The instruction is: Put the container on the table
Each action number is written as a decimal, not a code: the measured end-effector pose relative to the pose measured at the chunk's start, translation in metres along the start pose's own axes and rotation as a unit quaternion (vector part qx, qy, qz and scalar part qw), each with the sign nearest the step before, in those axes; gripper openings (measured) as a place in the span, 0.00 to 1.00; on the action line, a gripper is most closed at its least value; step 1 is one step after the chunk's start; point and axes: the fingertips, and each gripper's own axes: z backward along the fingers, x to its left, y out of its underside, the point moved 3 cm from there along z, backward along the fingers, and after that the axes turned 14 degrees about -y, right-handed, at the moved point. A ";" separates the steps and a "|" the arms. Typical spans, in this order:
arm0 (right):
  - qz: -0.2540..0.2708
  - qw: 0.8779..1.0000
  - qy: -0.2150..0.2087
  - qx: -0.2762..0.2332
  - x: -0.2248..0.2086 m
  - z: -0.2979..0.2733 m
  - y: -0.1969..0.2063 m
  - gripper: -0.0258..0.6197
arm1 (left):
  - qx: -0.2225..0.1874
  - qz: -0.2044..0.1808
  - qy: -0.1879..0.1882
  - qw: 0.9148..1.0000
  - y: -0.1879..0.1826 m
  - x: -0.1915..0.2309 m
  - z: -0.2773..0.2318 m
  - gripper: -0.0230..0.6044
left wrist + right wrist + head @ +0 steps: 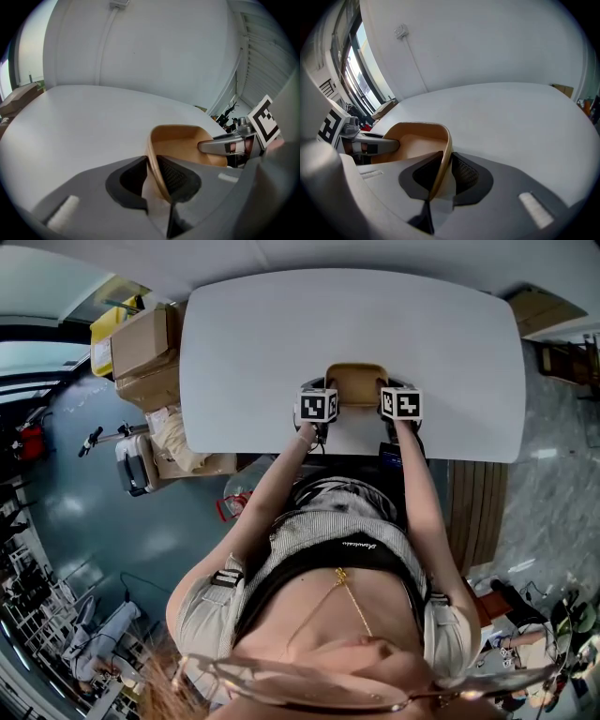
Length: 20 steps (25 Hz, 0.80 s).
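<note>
While your left claw [157,176] grips the container [356,381] at 9 o'clock and your right claw [445,173] at 3 o'clock, the tabletop [262,343] lies beneath.

The head camera looked steeply down from above the person [328,549] onto the white table [281,343], while the cameras on the left gripper [153,176] and right gripper [443,173] sat low and close behind their jaws, facing the far wall [164,47], all three sharing the tan container [356,381].
</note>
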 end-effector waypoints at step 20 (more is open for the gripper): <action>0.033 0.996 -0.061 -0.060 0.010 0.026 -0.014 0.37 | -0.048 0.012 0.005 0.999 -0.016 0.014 0.029 0.34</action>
